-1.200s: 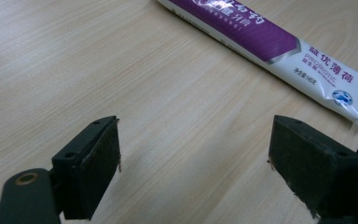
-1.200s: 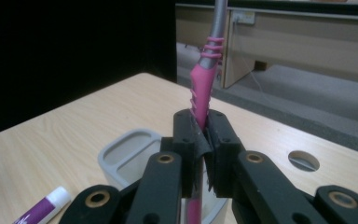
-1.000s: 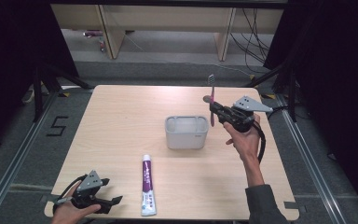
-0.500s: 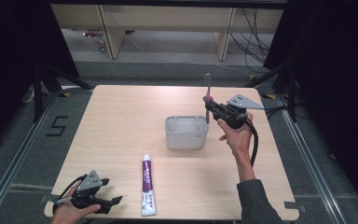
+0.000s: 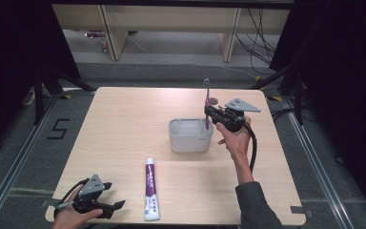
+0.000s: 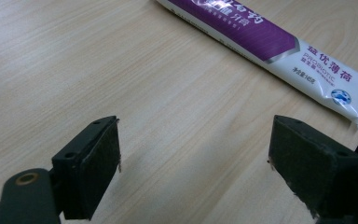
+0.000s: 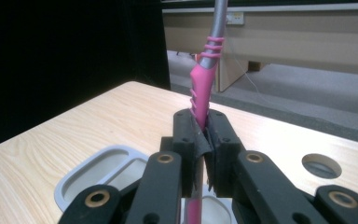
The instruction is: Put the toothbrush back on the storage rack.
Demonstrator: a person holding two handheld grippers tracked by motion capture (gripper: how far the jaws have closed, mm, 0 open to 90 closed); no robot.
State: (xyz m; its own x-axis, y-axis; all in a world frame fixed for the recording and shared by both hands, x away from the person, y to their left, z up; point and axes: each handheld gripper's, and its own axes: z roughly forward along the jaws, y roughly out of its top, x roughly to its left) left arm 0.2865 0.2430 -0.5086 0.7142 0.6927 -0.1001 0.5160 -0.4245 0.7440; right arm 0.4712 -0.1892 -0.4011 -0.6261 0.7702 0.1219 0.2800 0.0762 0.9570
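My right gripper (image 5: 209,113) (image 7: 204,135) is shut on a pink and grey toothbrush (image 5: 206,100) (image 7: 203,81), held upright with its head up. Its lower end dips into the right side of a grey rectangular holder (image 5: 189,135) (image 7: 102,170) at the table's middle. A purple and white toothpaste tube (image 5: 151,188) (image 6: 270,44) lies flat near the front edge. My left gripper (image 5: 109,206) (image 6: 193,170) rests open at the front left corner, its jaws spread over bare wood just short of the tube's crimped end.
The light wooden table (image 5: 124,124) has a round cable hole (image 5: 213,100) (image 7: 321,165) behind the holder. Black frame posts and dark curtains flank both sides. Wooden furniture legs and cables stand on the grey floor beyond the far edge.
My right gripper has carried the toothbrush left and down, from beside the holder to over its right side, turning the brush upright. The left gripper has stayed still.
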